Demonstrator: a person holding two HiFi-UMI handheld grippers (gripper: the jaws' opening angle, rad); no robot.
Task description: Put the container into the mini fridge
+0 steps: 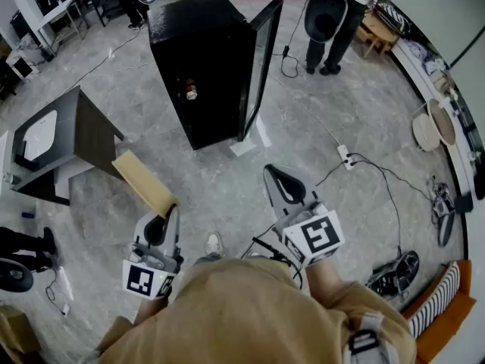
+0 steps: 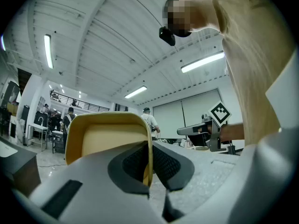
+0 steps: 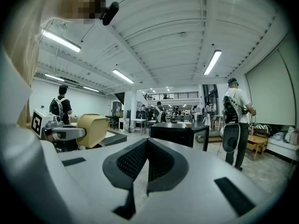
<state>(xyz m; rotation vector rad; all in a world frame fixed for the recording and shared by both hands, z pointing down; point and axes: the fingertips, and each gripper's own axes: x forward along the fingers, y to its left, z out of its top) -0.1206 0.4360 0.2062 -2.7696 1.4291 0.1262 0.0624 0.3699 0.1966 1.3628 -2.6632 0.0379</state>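
The black mini fridge (image 1: 201, 59) stands on the floor ahead of me with its door (image 1: 261, 59) swung open to the right. A tan, shallow container (image 1: 144, 184) sticks out from my left gripper (image 1: 168, 212) at the lower left, tilted toward the fridge. In the left gripper view the container (image 2: 105, 136) fills the middle, and my left gripper (image 2: 148, 157) is shut on its rim. My right gripper (image 1: 273, 174) is held beside it, shut with nothing in it. In the right gripper view its jaws (image 3: 146, 146) meet, and the fridge (image 3: 180, 133) shows beyond.
A dark low table (image 1: 76, 131) with a white tray stands to the left. A person (image 1: 333, 14) stands behind the fridge on the right. A power strip (image 1: 345, 156) and cables lie on the floor at right, with shoes (image 1: 394, 271) near my right side.
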